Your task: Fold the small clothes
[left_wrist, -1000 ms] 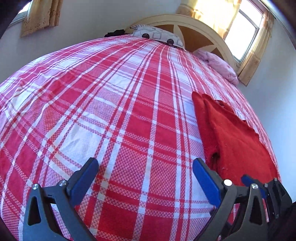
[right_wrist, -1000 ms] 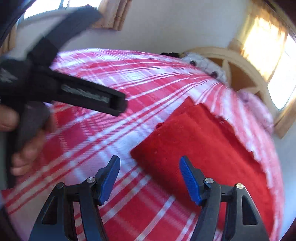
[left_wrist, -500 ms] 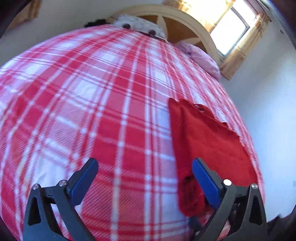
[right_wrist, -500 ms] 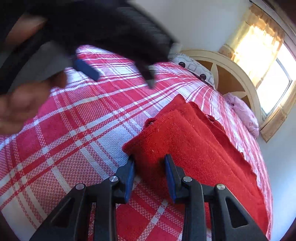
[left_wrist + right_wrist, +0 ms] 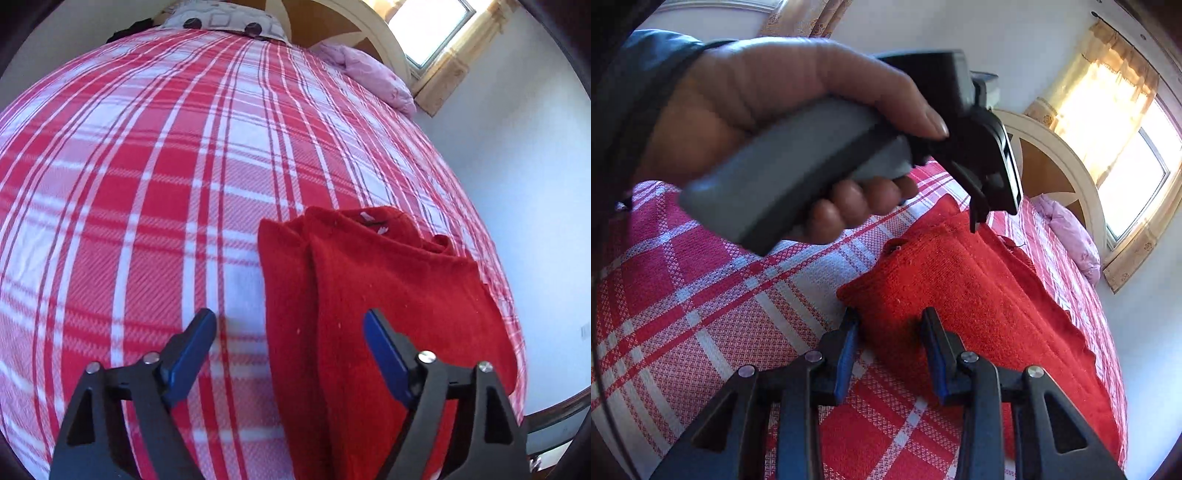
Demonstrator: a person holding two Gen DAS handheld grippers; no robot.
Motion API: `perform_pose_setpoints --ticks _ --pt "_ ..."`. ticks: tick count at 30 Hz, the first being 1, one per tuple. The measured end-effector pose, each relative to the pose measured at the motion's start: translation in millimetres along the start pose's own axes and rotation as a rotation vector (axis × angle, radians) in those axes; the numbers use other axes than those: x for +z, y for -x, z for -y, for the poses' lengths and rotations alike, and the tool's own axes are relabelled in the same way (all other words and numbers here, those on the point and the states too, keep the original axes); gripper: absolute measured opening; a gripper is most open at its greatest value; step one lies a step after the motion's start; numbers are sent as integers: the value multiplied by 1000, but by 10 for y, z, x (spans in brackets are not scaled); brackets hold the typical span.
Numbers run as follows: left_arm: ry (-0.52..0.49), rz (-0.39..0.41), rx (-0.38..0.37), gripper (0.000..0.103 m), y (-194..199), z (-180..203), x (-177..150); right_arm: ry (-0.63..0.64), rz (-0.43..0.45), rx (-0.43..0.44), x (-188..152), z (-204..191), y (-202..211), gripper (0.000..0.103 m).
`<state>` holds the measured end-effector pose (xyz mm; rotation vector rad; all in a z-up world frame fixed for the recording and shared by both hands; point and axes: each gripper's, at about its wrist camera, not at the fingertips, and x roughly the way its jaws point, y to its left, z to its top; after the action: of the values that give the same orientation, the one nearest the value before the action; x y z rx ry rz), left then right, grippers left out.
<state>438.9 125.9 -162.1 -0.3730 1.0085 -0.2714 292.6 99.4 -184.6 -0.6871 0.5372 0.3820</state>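
A folded red knit garment [image 5: 388, 295] lies on the red-and-white plaid bed cover [image 5: 147, 184], near the bed's right edge. My left gripper [image 5: 290, 317] hovers over the garment's near left edge; its jaws are closing, the fold lies between them, and the pads touch nothing. In the right wrist view, my right gripper [image 5: 890, 317] has the near corner of the garment [image 5: 979, 288] pinched between its pads, and its jaws are easing open slightly. A hand [image 5: 768, 103] holds the left tool's grey handle [image 5: 798, 166] above the cover [image 5: 701, 314].
A patterned pillow [image 5: 221, 18] and a pink pillow [image 5: 373, 74] lie at the head of the bed, against a curved headboard [image 5: 1067, 162]. A bright window [image 5: 1126, 166] is set in the wall on the right. The bed's right edge runs just beyond the garment.
My left gripper swung right from the bare cover to over the garment's edge, and its jaws narrowed. My right gripper's jaws closed from wide onto the garment's near corner.
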Motion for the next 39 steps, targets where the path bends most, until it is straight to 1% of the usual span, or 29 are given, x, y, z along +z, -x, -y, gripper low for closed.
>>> perform_pose_setpoints --ticks 2,3,4,5,6,7,8,9,10,13,18,21,24,26,28,31,34,39 --pt "-24 5 36 63 -45 10 40 -9 0 10 2 16 -5 32" --pt "-28 9 43 61 -48 -3 47 -14 -1 19 2 25 -11 28" --pt "-28 13 43 53 -56 -18 57 -22 -2 25 -1 37 -20 24" --pt "-28 17 34 30 -52 -31 57 -30 -1 30 -6 63 -32 22" --pt "-24 2 9 19 -68 -41 59 -38 -2 34 -3 84 -41 20" --pt "-6 -11 -18 16 -83 -56 65 -48 -1 41 -3 102 -42 18" --pt "4 -3 -29 12 -71 -64 60 -54 0 46 -6 125 -49 17" --pt "1 1 -36 12 -58 -51 51 -63 2 53 -5 145 -45 15" --pt "-2 7 -28 12 -37 -37 46 -70 6 59 -5 161 -39 13" --pt "23 14 -31 11 18 -23 50 -105 25 82 -2 272 -3 12" --pt "62 33 -61 10 181 48 93 -199 56 146 -22 460 188 8" --pt "65 46 -72 10 264 146 155 -243 78 164 -41 610 301 7" --pt "49 76 -95 10 358 315 226 -315 95 191 -59 876 386 7" --pt "37 101 -123 10 427 442 256 -378 102 209 -102 1074 423 7" --pt "19 135 -146 10 504 565 274 -422 114 209 -152 1236 482 7" --pt "1 140 -168 10 525 792 329 -483 127 206 -255 1453 577 7" --pt "-41 149 -183 10 546 1053 373 -563 138 205 -401 1691 683 7" --pt "-92 151 -207 10 505 1432 414 -689 145 228 -678 2036 785 7"
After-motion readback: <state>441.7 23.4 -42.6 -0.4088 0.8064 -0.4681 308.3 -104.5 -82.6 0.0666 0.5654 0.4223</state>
